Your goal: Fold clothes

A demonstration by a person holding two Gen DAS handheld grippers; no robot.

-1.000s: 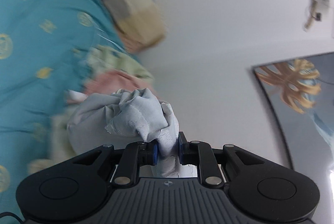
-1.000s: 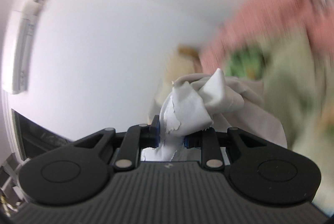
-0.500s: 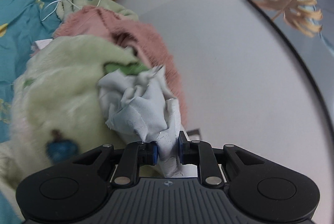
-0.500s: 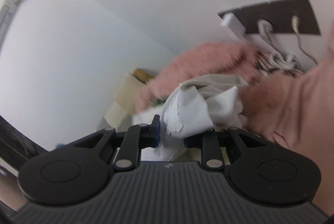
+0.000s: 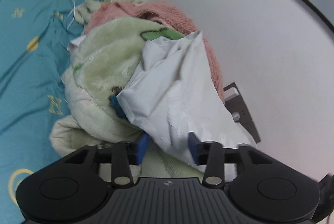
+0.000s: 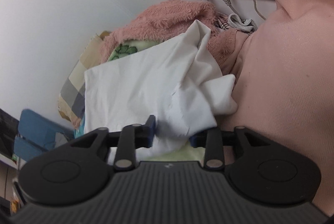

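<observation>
Left claw [image 5: 167,145] and right claw [image 6: 172,133], both spread, release a white cloth [image 5: 177,98] onto piled blankets [image 5: 104,69]. Backing straight out, I judge, avoids snagging it.

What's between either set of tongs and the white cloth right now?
Nothing visible. The white cloth lies between the open fingers of both the left tongs and right tongs, draped on the green plush blanket and pink fleece.

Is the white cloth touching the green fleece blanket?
Touching. In the left wrist view the white cloth lies directly on the green fleece blanket, and no gap shows along its edge.
</observation>
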